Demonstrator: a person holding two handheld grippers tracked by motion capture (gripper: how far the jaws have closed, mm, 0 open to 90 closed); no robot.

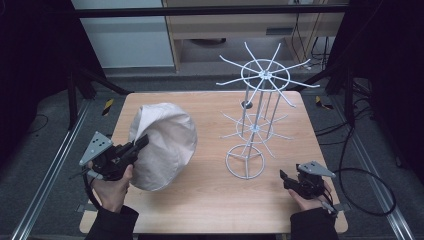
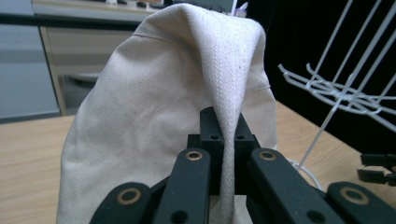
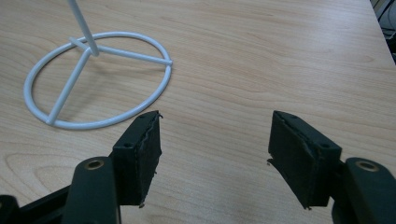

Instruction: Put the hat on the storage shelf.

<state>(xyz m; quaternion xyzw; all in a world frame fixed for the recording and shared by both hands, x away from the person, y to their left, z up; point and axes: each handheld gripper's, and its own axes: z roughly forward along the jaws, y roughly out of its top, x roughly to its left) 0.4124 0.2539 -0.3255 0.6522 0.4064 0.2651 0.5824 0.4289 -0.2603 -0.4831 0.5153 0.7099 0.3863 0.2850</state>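
A cream fabric hat (image 1: 162,145) stands lifted on the left half of the wooden table, its brim edge pinched in my left gripper (image 1: 140,143). In the left gripper view the hat (image 2: 154,116) rises in front of the lens and a fold of its cloth runs down between the jaws of the left gripper (image 2: 225,135), which are shut on it. A white wire rack (image 1: 257,115) with two tiers of radiating prongs stands right of centre. My right gripper (image 1: 287,179) rests near the front right, open with nothing between its jaws. The right gripper (image 3: 215,149) hovers over bare wood beside the rack's ring base (image 3: 93,84).
The wooden table (image 1: 210,200) has bare room in front of the rack and between the two grippers. A small dark hole or knob (image 1: 246,104) sits behind the rack. Cables trail on the floor to the right.
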